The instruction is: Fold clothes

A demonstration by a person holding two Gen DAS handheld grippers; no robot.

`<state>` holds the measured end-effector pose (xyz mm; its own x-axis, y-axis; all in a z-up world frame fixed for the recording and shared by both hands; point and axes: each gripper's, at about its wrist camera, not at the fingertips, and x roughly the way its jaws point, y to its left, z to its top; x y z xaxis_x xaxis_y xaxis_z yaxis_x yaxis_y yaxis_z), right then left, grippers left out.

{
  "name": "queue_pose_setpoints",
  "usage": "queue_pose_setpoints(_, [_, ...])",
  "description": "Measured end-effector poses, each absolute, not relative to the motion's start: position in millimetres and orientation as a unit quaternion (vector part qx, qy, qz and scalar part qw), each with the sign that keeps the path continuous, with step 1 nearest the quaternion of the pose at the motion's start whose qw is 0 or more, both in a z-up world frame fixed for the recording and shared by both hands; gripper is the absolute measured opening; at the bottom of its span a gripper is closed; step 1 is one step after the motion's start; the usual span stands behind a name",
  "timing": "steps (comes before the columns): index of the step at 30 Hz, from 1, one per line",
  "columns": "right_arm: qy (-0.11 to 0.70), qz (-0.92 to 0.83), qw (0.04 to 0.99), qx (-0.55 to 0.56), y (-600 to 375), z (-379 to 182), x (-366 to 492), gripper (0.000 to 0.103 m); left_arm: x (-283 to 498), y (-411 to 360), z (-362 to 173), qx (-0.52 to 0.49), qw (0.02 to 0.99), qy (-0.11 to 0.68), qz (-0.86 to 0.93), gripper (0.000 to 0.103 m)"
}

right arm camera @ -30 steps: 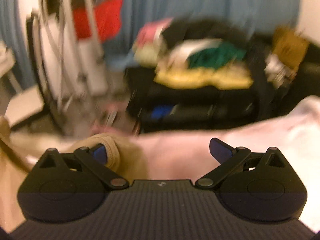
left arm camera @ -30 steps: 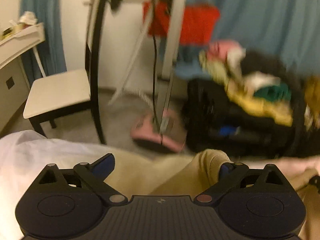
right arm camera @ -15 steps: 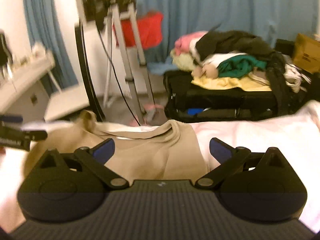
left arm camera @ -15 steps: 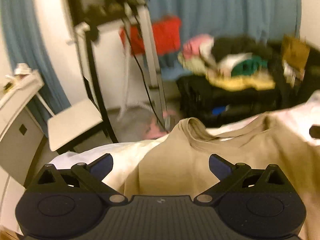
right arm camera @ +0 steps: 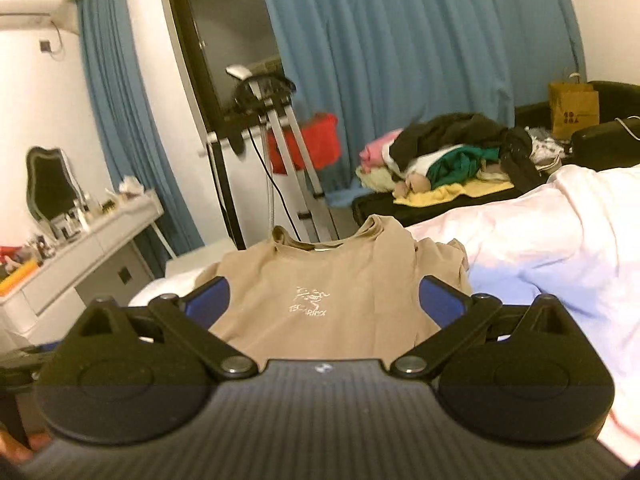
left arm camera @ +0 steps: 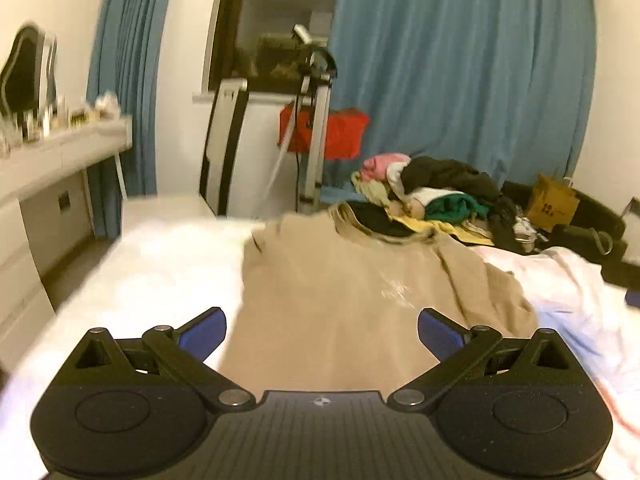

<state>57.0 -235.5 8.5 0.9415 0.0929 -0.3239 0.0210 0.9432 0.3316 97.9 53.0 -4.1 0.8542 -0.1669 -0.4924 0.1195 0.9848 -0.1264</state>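
A tan T-shirt (right arm camera: 320, 280) with a small white chest logo lies face up on the white bed (right arm camera: 560, 248), collar toward the far edge. In the left wrist view the same T-shirt (left arm camera: 340, 300) spreads ahead, its right sleeve rumpled. My left gripper (left arm camera: 320, 330) is open above the shirt's near part, nothing between its blue pads. My right gripper (right arm camera: 324, 300) is open too, hovering over the shirt's lower half with both fingers apart and empty.
A heap of mixed clothes (right arm camera: 448, 160) sits on a black case beyond the bed. A garment steamer stand (left arm camera: 312, 120) and a red cloth (left arm camera: 332, 132) stand by the blue curtain. A white dressing table (right arm camera: 80, 240) with a mirror is at the left.
Both grippers let go of the shirt's shoulders and pulled back and up. The shirt now lies spread on the bed, and more of the room shows.
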Motion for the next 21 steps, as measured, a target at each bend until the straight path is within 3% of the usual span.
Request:
queue_pose_setpoints(5, [0.173,0.017,0.961,0.217,-247.8,-13.6,46.1,0.103,122.4,68.5,-18.8,-0.093,0.945,0.306,-0.072,0.103])
queue_pose_setpoints(13, [0.204,0.015,0.947,0.248,-254.7,-56.4,77.4,0.103,224.2,149.8,-70.2,-0.278,0.898,0.34,-0.009,0.097])
queue_pose_setpoints(21, [0.211,0.017,0.943,0.256,-257.2,-83.5,128.4,0.103,318.1,155.2,-103.5,-0.273,0.903,0.33,0.013,0.09])
